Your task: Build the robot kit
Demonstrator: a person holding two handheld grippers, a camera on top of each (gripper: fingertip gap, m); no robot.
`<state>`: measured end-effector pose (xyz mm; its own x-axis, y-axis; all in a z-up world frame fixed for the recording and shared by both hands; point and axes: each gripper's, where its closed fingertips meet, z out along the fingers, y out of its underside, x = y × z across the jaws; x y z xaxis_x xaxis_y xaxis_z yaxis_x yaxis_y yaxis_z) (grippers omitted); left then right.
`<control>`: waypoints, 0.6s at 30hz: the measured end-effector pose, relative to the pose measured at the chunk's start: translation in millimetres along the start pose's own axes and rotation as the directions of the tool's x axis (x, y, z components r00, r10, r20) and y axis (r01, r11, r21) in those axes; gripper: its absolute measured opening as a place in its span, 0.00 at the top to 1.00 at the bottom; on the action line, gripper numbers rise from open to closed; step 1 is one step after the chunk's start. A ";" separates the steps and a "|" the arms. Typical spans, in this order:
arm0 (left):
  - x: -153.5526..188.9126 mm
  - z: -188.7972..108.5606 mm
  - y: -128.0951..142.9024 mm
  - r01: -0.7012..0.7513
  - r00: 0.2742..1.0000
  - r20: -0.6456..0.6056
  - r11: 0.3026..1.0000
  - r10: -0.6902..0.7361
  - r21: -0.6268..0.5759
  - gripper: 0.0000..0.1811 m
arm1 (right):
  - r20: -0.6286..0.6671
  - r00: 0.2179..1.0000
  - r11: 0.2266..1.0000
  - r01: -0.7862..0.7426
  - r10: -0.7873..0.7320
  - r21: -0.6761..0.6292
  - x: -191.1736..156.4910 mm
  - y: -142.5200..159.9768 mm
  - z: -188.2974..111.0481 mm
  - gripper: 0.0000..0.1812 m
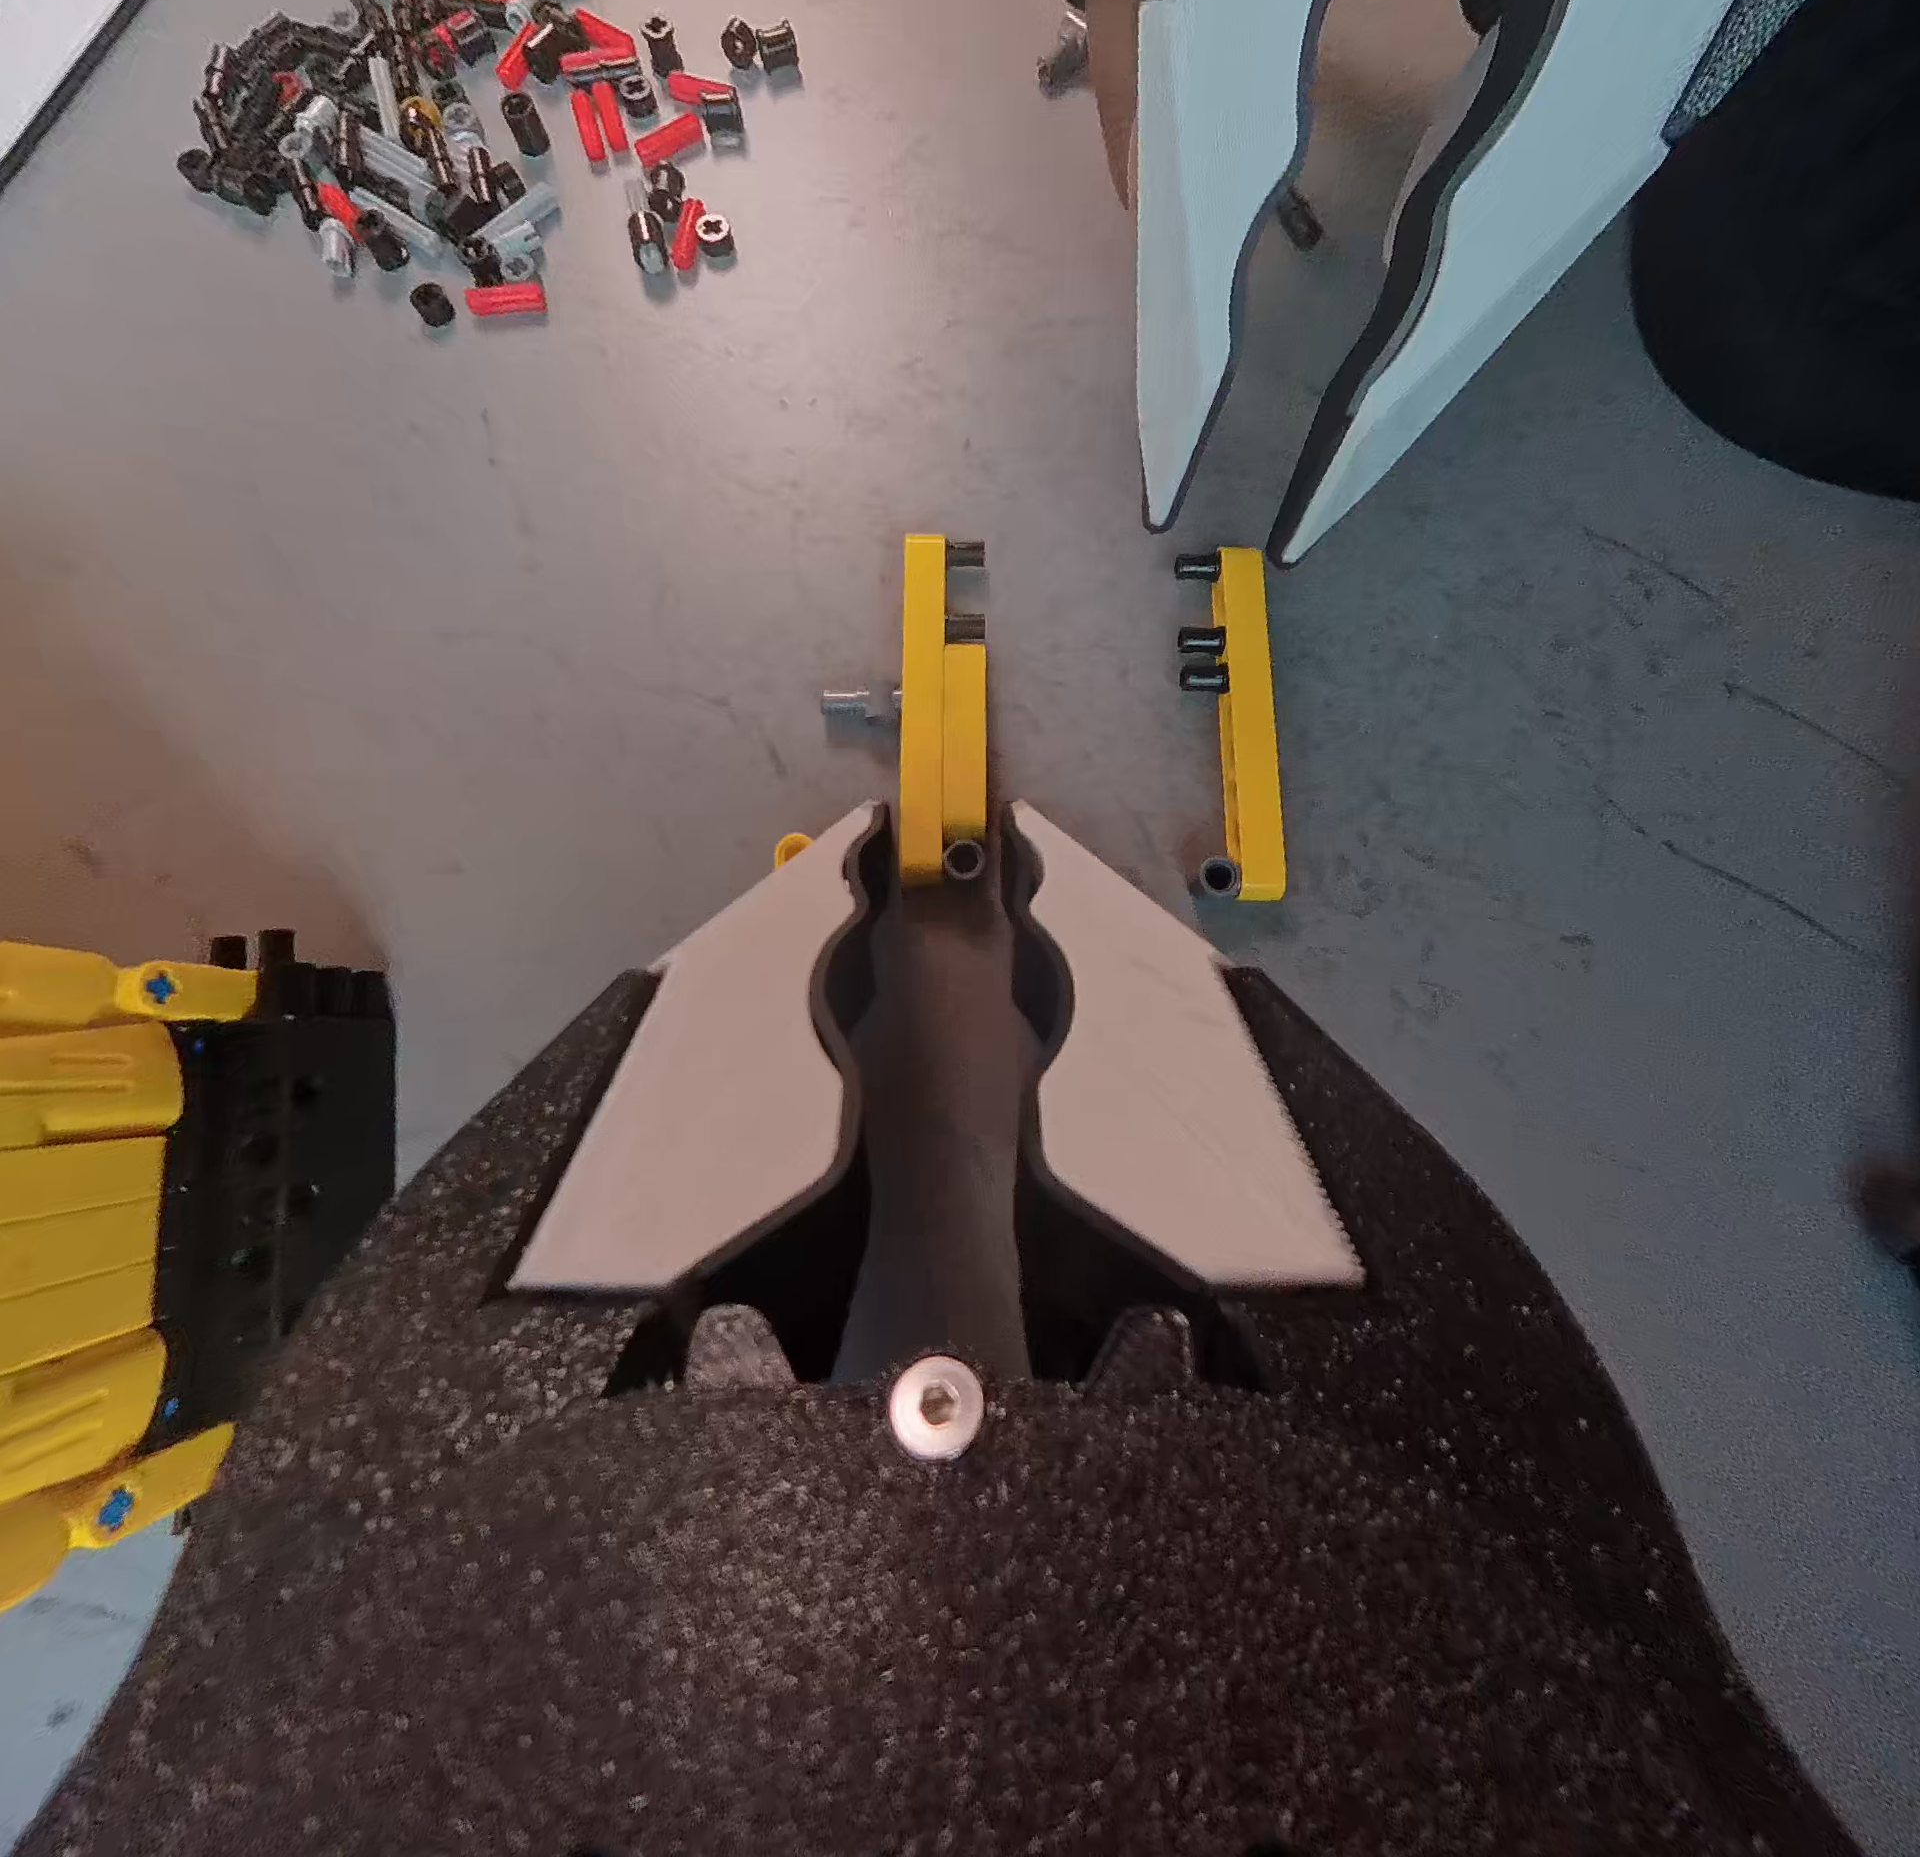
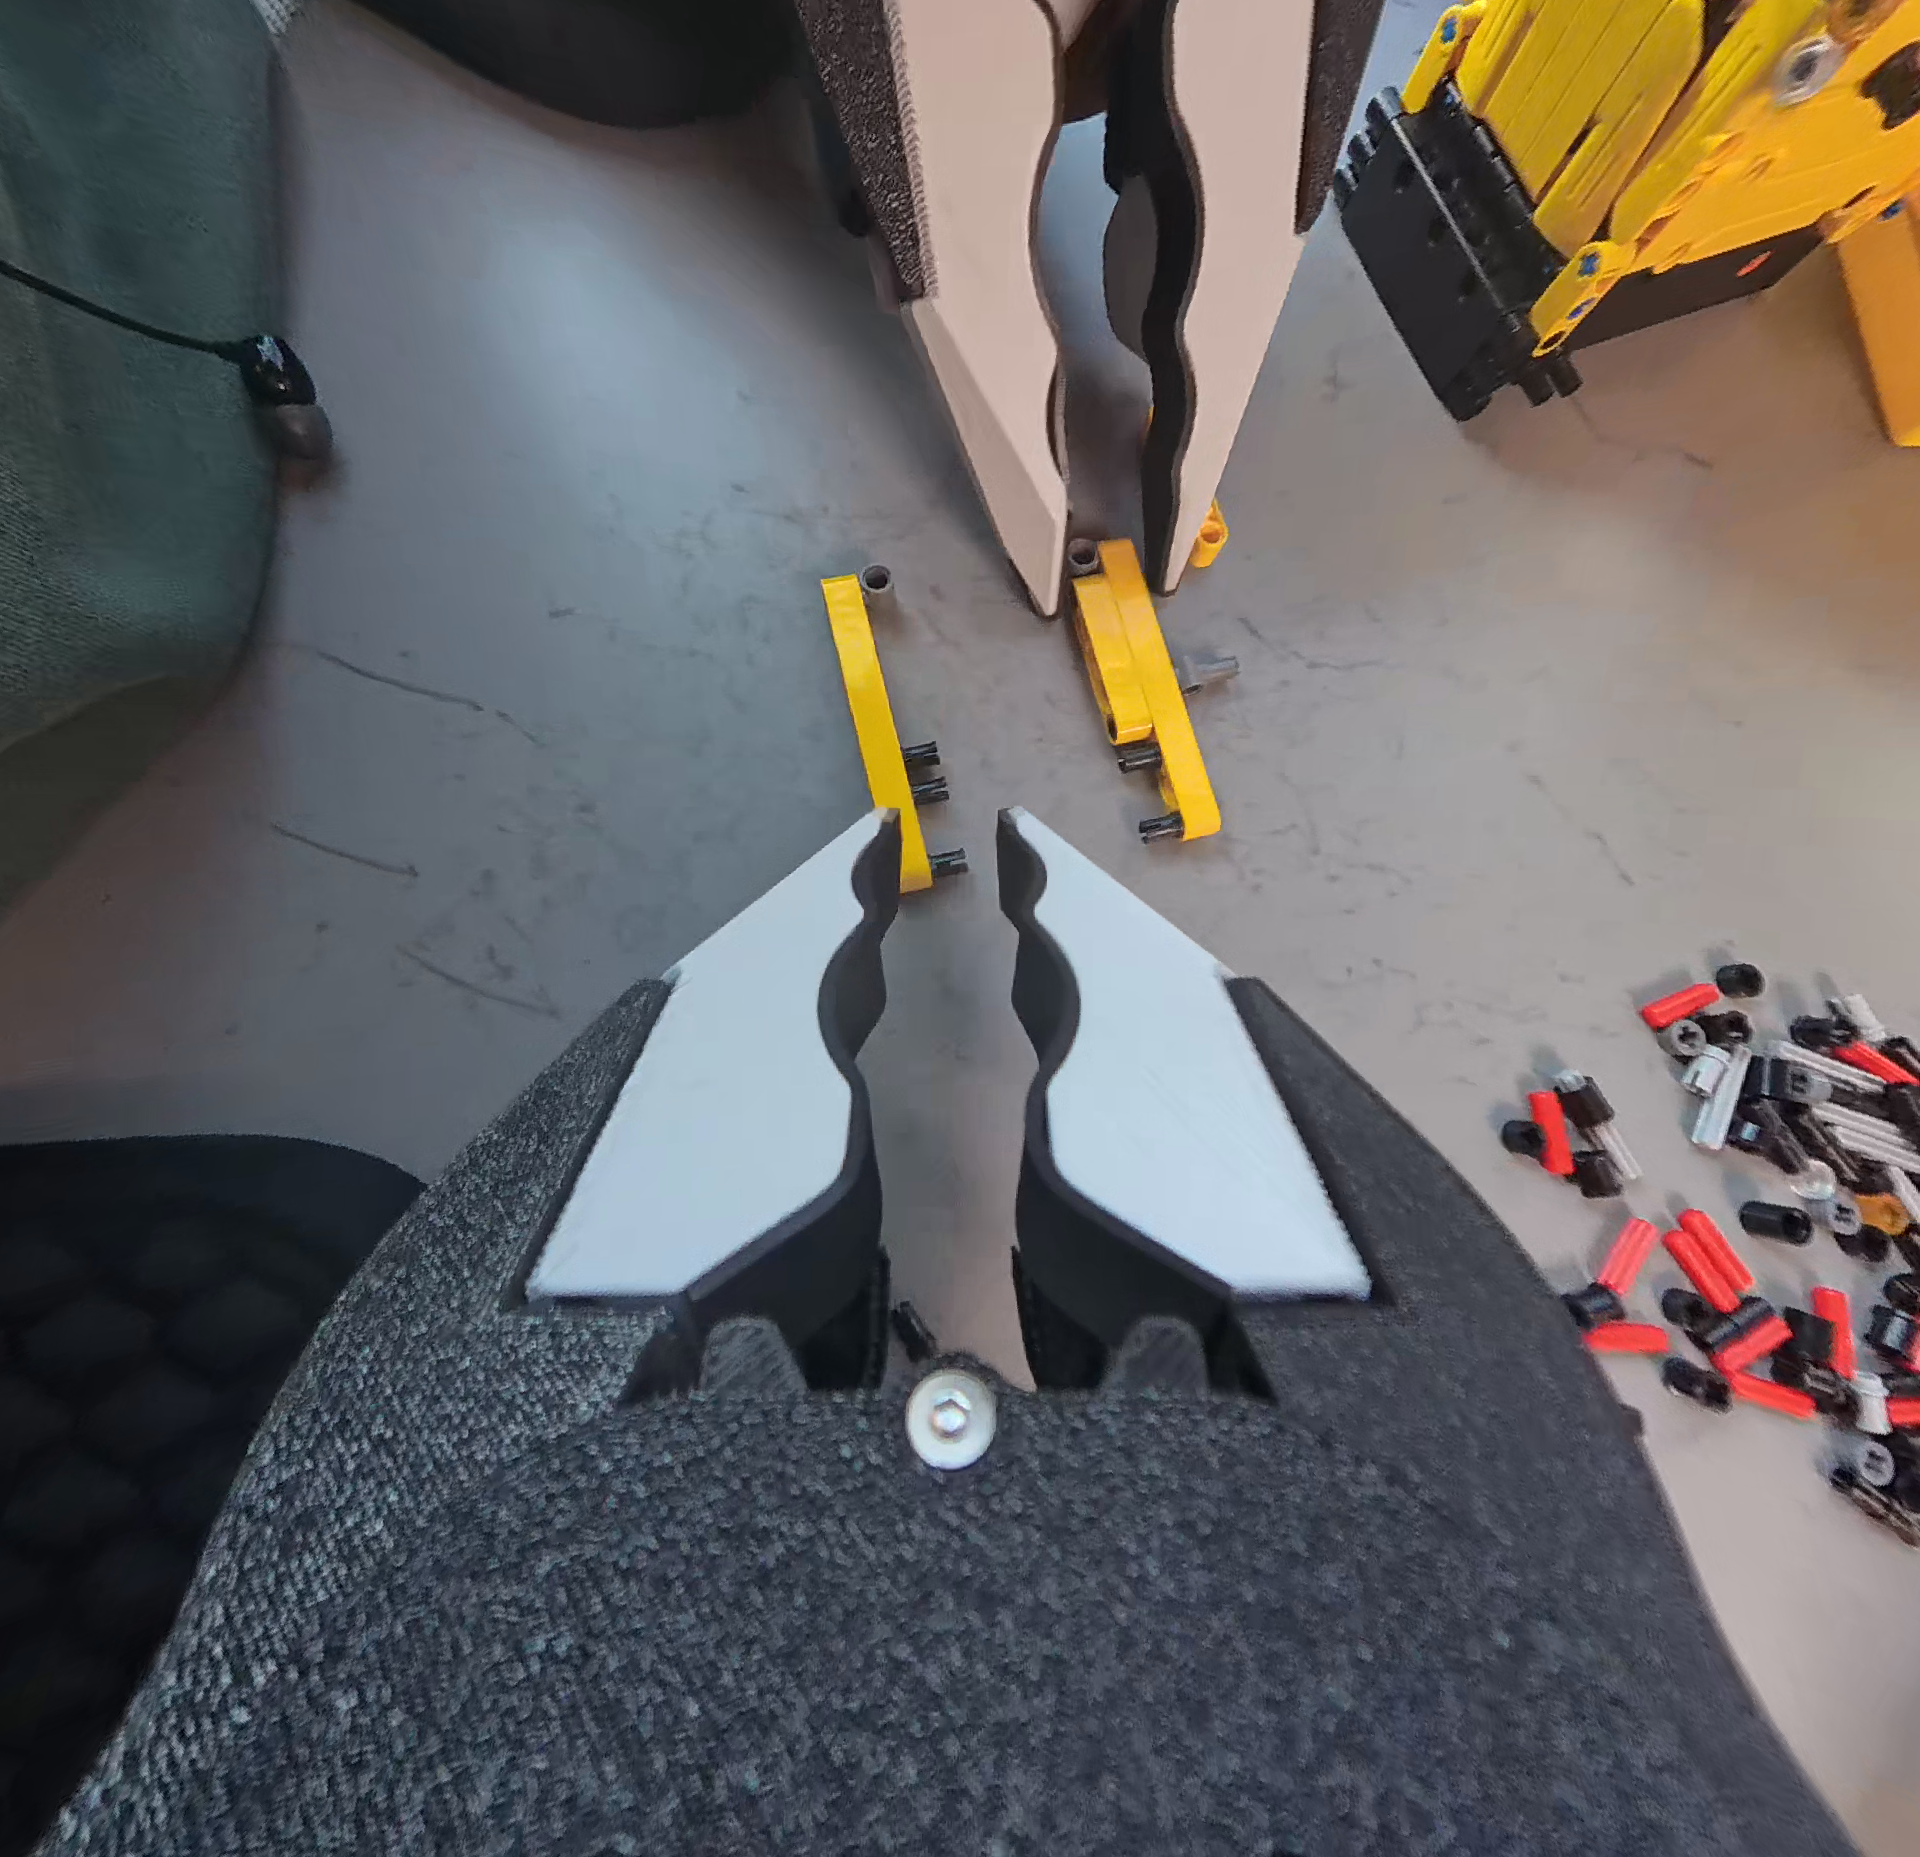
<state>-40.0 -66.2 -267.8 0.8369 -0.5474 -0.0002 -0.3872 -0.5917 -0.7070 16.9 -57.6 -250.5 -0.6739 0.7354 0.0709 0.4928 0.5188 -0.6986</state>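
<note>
Beside the loose yellow beam (image 2: 878,727) on the grey table (image 1: 520,560), my left gripper (image 1: 945,820) is clamped on the doubled yellow beam (image 1: 940,706), pins already fitted in both. My right gripper (image 2: 948,820) hovers parted, one tip touching that loose beam; the spare-parts pile (image 1: 468,134) lies well apart.

Both grippers alike: left gripper (image 1: 943,820) and right gripper (image 2: 948,820) have pale grey wedge fingers, wavy black inner pads, speckled dark bodies, perhaps felt-covered, one silver hex screw (image 1: 935,1408) behind the fingers.
</note>
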 end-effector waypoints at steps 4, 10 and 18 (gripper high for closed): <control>1.8 0.8 -0.6 -0.001 1.000 -0.022 1.000 0.002 0.002 0.92 | 0.015 1.000 1.000 0.008 -0.007 -0.029 -6.3 5.9 5.3 0.90; 10.3 2.0 -1.7 -0.049 0.997 -0.050 0.999 0.050 0.007 0.92 | 0.038 0.999 0.998 0.005 -0.003 -0.057 -12.6 10.8 10.4 0.92; 13.9 -7.1 3.4 -0.086 0.993 -0.075 0.996 0.087 0.019 0.88 | 0.023 1.000 0.999 0.001 0.000 -0.051 -19.1 16.9 3.9 0.95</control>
<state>-32.4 -80.0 -265.2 0.7688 -0.6394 -0.0089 -0.4502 -0.5314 -0.7175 35.9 -64.7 -266.4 -0.6861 0.7255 0.0543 0.5195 0.5408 -0.6615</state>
